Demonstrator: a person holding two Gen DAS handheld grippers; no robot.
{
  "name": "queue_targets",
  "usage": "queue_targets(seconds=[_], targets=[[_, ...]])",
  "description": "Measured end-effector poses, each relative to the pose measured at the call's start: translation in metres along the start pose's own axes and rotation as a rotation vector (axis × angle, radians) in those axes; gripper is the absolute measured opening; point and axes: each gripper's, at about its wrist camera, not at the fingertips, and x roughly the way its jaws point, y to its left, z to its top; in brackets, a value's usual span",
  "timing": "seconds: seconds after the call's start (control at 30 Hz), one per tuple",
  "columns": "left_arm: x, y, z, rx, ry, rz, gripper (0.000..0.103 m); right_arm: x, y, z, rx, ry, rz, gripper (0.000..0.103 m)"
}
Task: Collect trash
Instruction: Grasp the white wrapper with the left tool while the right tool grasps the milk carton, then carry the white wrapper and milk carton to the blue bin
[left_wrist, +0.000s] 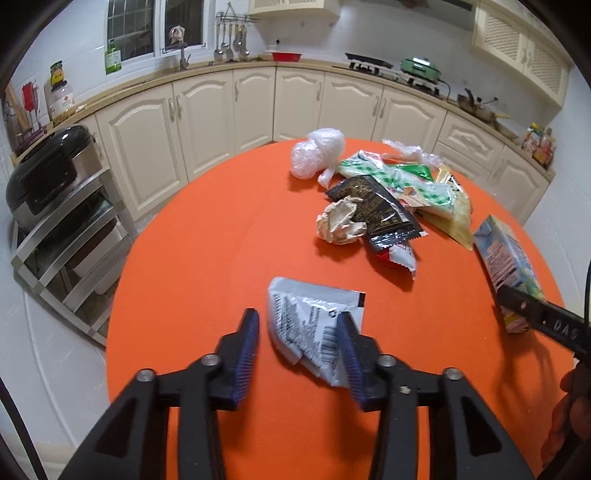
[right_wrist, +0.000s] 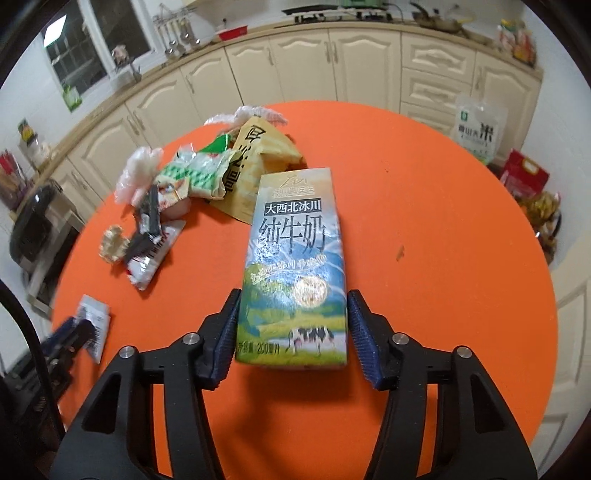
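Left gripper (left_wrist: 297, 328): blue-padded fingers part-way open over the orange table (left_wrist: 207, 240). Its left pad (left_wrist: 247, 354) stands clear of the white sachet (left_wrist: 314, 325), which lies flat between the fingers; its right pad (left_wrist: 347, 354) overlaps the sachet's right edge, though actual contact cannot be confirmed. No grip is evident.

Beyond the sachet, toward the table's far side, sits the trash pile: a clear plastic bag (left_wrist: 314, 153) at the far left, a crumpled paper ball (left_wrist: 340, 221) nearer, a black wrapper (left_wrist: 376, 210) touching the ball, a red-and-white wrapper (left_wrist: 397, 258) under the black one, and green-checked packets (left_wrist: 399, 177) behind.

At the right edge of the left view, the milk carton (left_wrist: 506, 254) lies on its side, with a finger of the right gripper across its near end.

Right gripper (right_wrist: 291, 325): jaws at a middling width, set astride the carton's (right_wrist: 295, 258) lower half. The left pad (right_wrist: 229, 328) touches the carton's side; the right pad (right_wrist: 360, 332) sits just beside the opposite edge with a thin gap visible. The carton rests on the table (right_wrist: 443, 221).
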Motion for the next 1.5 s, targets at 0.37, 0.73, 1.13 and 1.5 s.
queue_targets(seconds=[0.37,0.73,1.13,1.5], targets=[[-0.006,-0.017,-0.010,-0.018,-0.030,-0.083,0.011,-0.031,-0.025,-0.025,0.024,-0.026,0.102,0.045],[-0.057,-0.065,-0.016,0.048,-0.115,-0.119,0.011,-0.084,-0.060,-0.038,0.075,-0.112,0.130,0.045],[-0.132,-0.161,-0.007,0.208,-0.263,-0.203,0.011,-0.152,-0.101,-0.045,0.111,-0.252,0.145,0.045],[-0.168,-0.251,-0.010,0.333,-0.317,-0.336,0.011,-0.221,-0.177,-0.063,0.194,-0.383,0.095,0.045]])
